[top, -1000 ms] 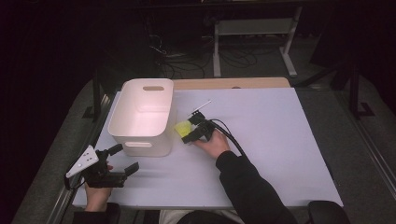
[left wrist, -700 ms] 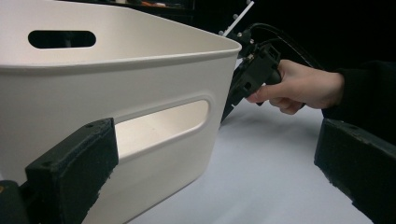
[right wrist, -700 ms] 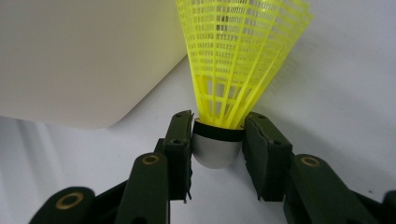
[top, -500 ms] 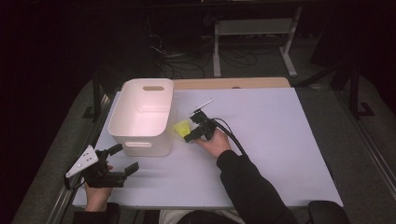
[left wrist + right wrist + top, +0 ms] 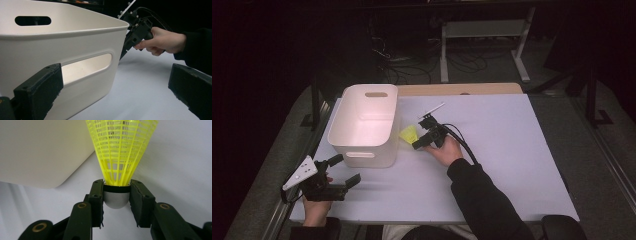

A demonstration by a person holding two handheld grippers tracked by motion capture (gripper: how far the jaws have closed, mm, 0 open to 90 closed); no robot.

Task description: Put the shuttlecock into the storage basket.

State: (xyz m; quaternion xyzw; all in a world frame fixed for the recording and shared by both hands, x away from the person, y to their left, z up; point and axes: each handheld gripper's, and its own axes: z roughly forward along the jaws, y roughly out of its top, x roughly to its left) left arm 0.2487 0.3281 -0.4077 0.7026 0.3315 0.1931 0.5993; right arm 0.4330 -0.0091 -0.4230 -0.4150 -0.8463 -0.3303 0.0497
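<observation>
A yellow plastic shuttlecock (image 5: 408,134) (image 5: 122,147) lies on the white table sheet just right of a white plastic bin (image 5: 364,156) (image 5: 62,35). My right gripper (image 5: 416,143) (image 5: 116,195) has just been closing, and its pads now press on both sides of the shuttlecock's silver head, with the skirt pointing away from the jaws. Near the table's front left corner, my left gripper (image 5: 344,170) (image 5: 115,92) is open with nothing between its jaws. It faces the bin's near wall with the handle slot.
The white sheet (image 5: 512,150) covers the table, and a wooden strip (image 5: 462,89) shows at its far edge. A metal stand (image 5: 482,30) and cables lie on the dark floor beyond. A hand and sleeve (image 5: 165,41) show past the bin's corner.
The right hand has barely shifted beside the shuttlecock. The left hand and the bin have kept still.
</observation>
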